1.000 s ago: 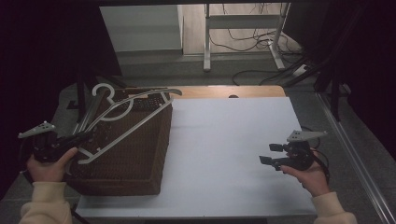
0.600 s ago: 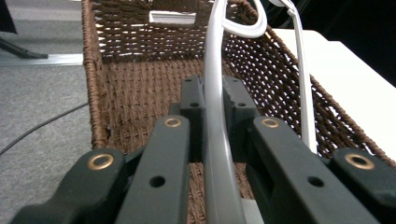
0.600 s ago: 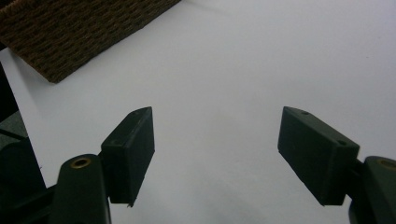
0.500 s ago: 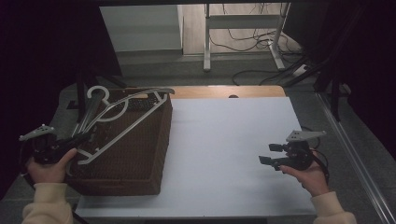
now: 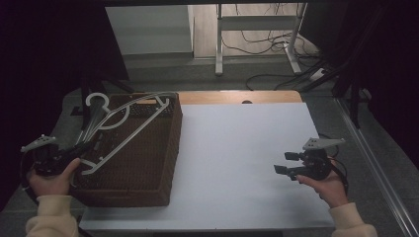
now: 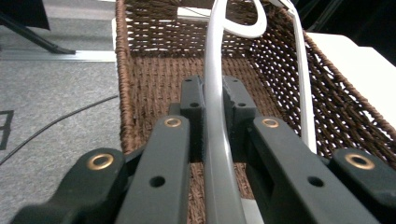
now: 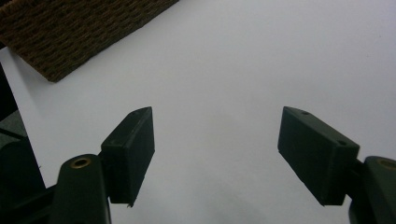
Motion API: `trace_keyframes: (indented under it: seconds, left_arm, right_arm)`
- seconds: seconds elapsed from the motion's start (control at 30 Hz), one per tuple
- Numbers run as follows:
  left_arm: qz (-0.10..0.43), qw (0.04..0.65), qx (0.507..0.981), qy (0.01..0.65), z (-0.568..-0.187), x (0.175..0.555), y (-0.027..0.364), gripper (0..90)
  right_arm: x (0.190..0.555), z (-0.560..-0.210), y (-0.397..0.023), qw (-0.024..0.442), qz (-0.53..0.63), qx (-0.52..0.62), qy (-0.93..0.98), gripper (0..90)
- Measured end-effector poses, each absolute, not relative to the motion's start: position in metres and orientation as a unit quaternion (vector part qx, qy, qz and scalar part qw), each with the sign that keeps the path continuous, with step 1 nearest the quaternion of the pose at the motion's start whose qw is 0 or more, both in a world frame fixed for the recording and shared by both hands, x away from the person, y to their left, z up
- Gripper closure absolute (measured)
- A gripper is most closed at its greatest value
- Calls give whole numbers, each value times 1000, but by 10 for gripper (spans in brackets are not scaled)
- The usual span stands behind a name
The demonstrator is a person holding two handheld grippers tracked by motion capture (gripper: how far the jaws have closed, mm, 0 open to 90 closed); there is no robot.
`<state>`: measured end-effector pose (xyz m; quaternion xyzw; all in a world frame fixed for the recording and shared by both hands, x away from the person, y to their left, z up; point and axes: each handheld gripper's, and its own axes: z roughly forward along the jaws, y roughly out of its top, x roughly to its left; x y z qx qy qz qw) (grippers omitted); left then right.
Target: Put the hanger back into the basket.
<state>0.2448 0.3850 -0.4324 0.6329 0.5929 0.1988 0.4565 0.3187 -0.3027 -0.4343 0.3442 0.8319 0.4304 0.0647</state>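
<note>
worktop (image 5: 247, 148): white, bare at centre | basket (image 5: 143, 168): sitting at 9 o'clock | hanger (image 5: 126, 129): lying across basket, looking light, stiff, slick, best gripped on its bar | left gripper (image 6: 214, 121): jaws clamping hanger bar | right gripper (image 7: 215, 154): hovering at 4 o'clock, jaws gaping wide, holding nothing

Both sleeves (image 5: 52, 217) are showing pale cream cloth with ribbed cuffs. The left gripper (image 6: 212, 114) is wearing matte black jaws — brass-ringed rivets and small screw holes dotting each link. The right gripper (image 7: 215, 154) is carrying flat black rectangular pads (image 7: 133, 149). A grey three-cornered plate (image 5: 322, 143) is topping each gripper, and a dark cable (image 5: 342, 173) is trailing behind.
</note>
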Motion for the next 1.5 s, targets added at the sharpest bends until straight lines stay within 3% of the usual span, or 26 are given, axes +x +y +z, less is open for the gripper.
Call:
trace_keyframes:
  seconds: [0.37,0.4,0.47,0.57,0.77,1.23,1.5]
  left_arm:
    - [192,446,635,600,-436,247,384,798]
    - [186,448,637,600,-437,247,385,770]
    - [180,432,652,597,-437,249,383,563]
    - [186,416,667,590,-437,249,380,414]
    - [174,417,684,573,-435,248,372,331]
    - [144,449,734,489,-420,244,329,268]
    - [130,454,762,442,-417,236,290,261]
  right_arm:
    - [319,-434,-302,64,430,344,832,272]
    - [319,-434,-302,63,430,344,832,272]
    - [319,-434,-303,64,431,344,832,272]
    - [318,-434,-302,64,430,344,832,272]
    - [318,-434,-302,64,430,344,832,269]
    - [323,-441,-299,66,428,342,834,238]
    - [313,-439,-303,103,436,366,816,195]
